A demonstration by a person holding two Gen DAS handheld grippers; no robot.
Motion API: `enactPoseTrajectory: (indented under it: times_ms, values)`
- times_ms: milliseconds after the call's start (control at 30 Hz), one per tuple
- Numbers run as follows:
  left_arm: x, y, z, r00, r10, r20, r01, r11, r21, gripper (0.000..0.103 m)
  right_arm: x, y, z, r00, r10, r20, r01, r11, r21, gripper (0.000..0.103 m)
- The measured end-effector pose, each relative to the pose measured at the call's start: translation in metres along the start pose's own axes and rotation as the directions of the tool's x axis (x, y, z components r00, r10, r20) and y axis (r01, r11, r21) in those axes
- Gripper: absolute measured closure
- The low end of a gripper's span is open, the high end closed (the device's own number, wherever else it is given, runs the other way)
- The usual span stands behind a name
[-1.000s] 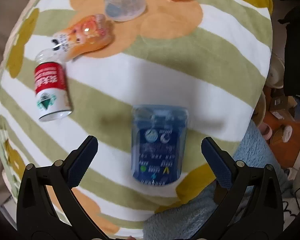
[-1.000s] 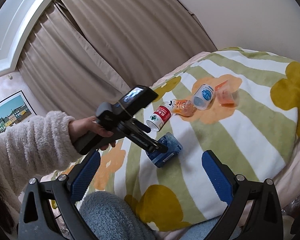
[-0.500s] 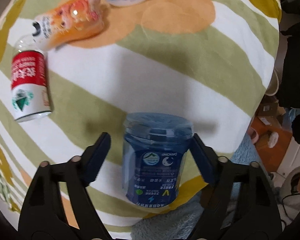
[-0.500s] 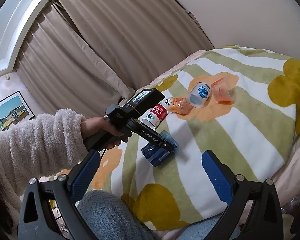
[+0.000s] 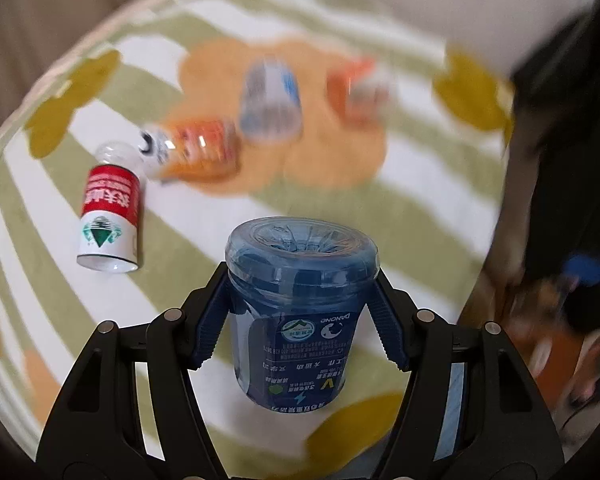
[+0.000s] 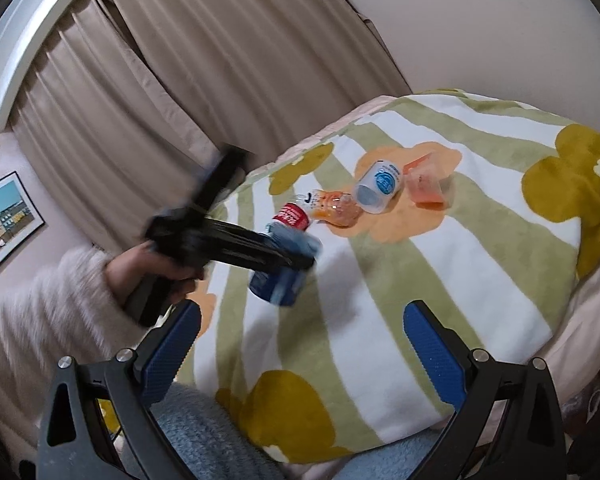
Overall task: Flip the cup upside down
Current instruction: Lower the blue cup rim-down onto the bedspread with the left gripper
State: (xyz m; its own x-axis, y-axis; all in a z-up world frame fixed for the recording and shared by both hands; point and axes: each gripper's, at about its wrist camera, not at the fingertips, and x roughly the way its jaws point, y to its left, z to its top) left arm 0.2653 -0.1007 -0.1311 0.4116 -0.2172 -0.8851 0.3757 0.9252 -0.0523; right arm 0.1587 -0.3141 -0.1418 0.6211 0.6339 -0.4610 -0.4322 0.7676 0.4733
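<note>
A translucent blue cup (image 5: 302,312) with a printed label is clamped between my left gripper's (image 5: 300,316) blue pads. It is lifted off the blanket, its closed base facing away from the camera and its label upside down. The right wrist view shows the same blue cup (image 6: 284,276) blurred in the left gripper (image 6: 296,258), above the striped blanket (image 6: 380,300). My right gripper (image 6: 300,354) is open and empty, held back near the bed's front edge.
On the blanket (image 5: 220,216) lie a red and white can (image 5: 109,218), an orange bottle (image 5: 196,148), a clear cup with a blue label (image 5: 270,100) and an orange cup (image 5: 358,90). Curtains (image 6: 220,80) and a wall stand behind the bed.
My left gripper closed on the blue cup, lifted it off the blanket and tilted up. The view is motion-blurred. The right gripper barely moved.
</note>
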Motion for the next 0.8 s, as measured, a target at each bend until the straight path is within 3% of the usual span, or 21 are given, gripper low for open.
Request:
enactPoseTrajectory:
  times_ms: [100,133,233,333,433,500,633,800]
  values:
    - [-0.018,0.008,-0.019,0.984,0.001,0.179,0.023,0.991,-0.132,0.041,0.017,0.001,0.001,0.998,-0.070,-0.009,0.069,0.996,-0.057,0.002]
    - [-0.018,0.009,-0.030,0.970,0.026,0.240,0.020,0.982,-0.187,0.041,0.024,0.001,0.000,0.996,-0.086,-0.014,0.085,0.993,-0.077,0.002]
    - [-0.014,0.014,-0.043,0.941,0.076,0.329,0.008,0.969,-0.247,0.041,0.042,-0.003,-0.003,0.995,-0.096,-0.038,0.092,0.990,-0.105,0.002]
    - [-0.006,0.013,-0.054,0.891,0.182,0.416,-0.082,0.965,-0.248,0.041,0.053,-0.006,-0.009,0.994,-0.100,-0.049,0.093,0.988,-0.124,0.002]
    - [0.001,0.021,-0.061,0.857,0.223,0.465,-0.110,0.960,-0.258,0.041,0.058,-0.008,-0.016,0.993,-0.106,-0.049,0.098,0.985,-0.142,0.002]
    - [0.008,0.026,-0.064,0.862,0.221,0.457,-0.105,0.958,-0.266,0.041,0.060,-0.007,-0.021,0.991,-0.119,-0.053,0.110,0.981,-0.159,0.002]
    - [0.019,0.034,-0.074,0.888,0.210,0.409,-0.087,0.950,-0.300,0.041,0.062,-0.006,-0.029,0.989,-0.135,-0.057,0.122,0.975,-0.185,0.002]
    - [0.015,0.029,-0.085,0.894,0.208,0.397,-0.090,0.951,-0.296,0.041,0.062,-0.005,-0.035,0.989,-0.134,-0.057,0.121,0.973,-0.195,0.002]
